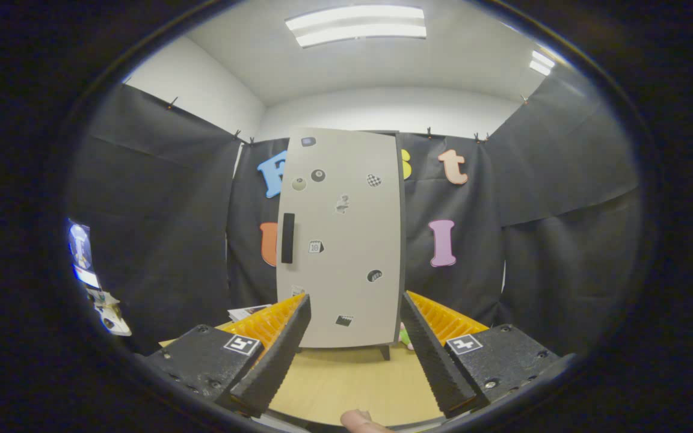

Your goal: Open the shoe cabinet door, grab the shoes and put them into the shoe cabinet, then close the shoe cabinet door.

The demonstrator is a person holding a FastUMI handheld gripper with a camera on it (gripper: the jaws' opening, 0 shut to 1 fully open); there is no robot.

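The shoe cabinet stands upright on a wooden table, straight beyond my fingers. Its pale grey door is shut, dotted with several small stickers. A dark vertical handle sits on the door's left side. My gripper is open, held back from the cabinet, with nothing between its fingers. A small pink and green thing, partly hidden by the right finger, lies by the cabinet's lower right corner; I cannot tell what it is.
A fingertip of the person shows at the table's near edge. A paper item lies on the table left of the cabinet. Some clutter hangs far off to the left against the black cloth.
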